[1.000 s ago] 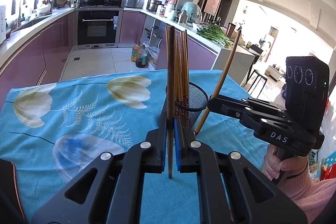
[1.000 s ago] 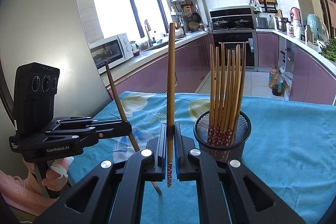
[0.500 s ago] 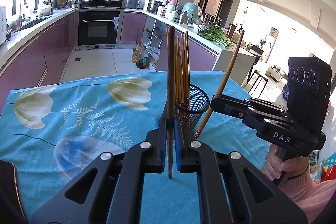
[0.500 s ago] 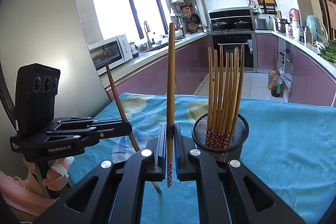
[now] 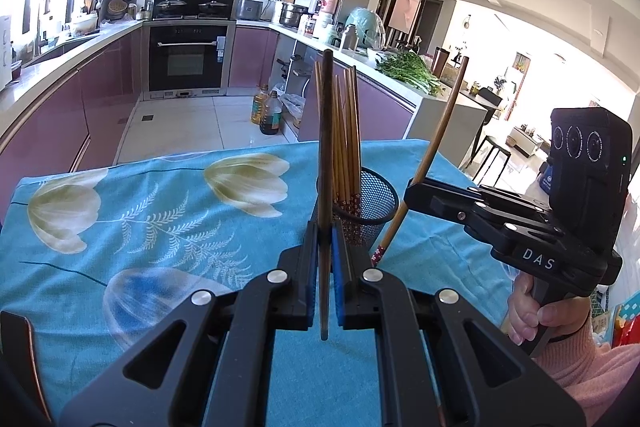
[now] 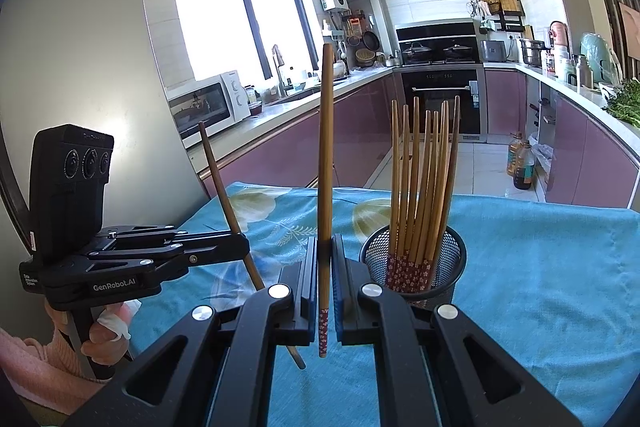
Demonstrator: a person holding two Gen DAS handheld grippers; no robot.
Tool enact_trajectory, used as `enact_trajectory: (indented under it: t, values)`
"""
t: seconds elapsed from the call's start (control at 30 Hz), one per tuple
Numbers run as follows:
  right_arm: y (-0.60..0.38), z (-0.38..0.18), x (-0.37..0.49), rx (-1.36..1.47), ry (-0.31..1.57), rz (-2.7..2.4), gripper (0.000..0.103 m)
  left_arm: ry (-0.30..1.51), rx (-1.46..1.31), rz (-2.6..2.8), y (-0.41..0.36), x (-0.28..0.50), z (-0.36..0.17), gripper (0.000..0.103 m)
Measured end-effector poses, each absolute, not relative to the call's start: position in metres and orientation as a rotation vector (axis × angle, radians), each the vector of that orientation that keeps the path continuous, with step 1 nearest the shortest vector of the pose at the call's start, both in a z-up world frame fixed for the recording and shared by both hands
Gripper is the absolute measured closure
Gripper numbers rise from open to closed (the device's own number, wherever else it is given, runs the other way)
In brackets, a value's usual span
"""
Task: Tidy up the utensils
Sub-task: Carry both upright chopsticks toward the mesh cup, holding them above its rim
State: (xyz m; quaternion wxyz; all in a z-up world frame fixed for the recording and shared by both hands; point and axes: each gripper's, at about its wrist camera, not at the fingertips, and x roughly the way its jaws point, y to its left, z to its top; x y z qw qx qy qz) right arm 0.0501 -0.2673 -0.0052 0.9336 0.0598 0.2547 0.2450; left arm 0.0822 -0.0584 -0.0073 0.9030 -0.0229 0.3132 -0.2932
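Two chopsticks wait above a blue flowered table (image 5: 120,267) in a sunlit kitchen, each clamped in its own hand-held gripper. Little has changed over the last second: neither chopstick has tilted or slipped, and only the mesh cup (image 6: 414,259) sits a shade nearer in the right wrist view than it did, so the drop into the holder looks close but not yet begun. The left hand-held gripper (image 5: 326,279) is shut tight on the left chopstick (image 5: 326,155), which stands almost upright between the blue pads, plain end low and long axis running straight up past the cup's rim. The right hand-held gripper (image 6: 326,287) is likewise closed on the right chopstick (image 6: 326,155), also near vertical in its own view, with its red flowered tip pointing down below the pads; seen from the left wrist it leans, its upper end away from the cup. The cup stands on the table between and ahead of both tools, already holding a sheaf of chopsticks (image 6: 424,183), flowered ends down.
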Motion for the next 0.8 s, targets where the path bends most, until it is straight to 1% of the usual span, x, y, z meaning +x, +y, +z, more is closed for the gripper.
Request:
enact_trajectory:
  t: [0.8]
  values:
    - [-0.265, 0.001, 0.049, 0.113, 0.492, 0.491, 0.097, 0.617, -0.031, -0.617, -0.065, 0.085, 0.005, 0.096]
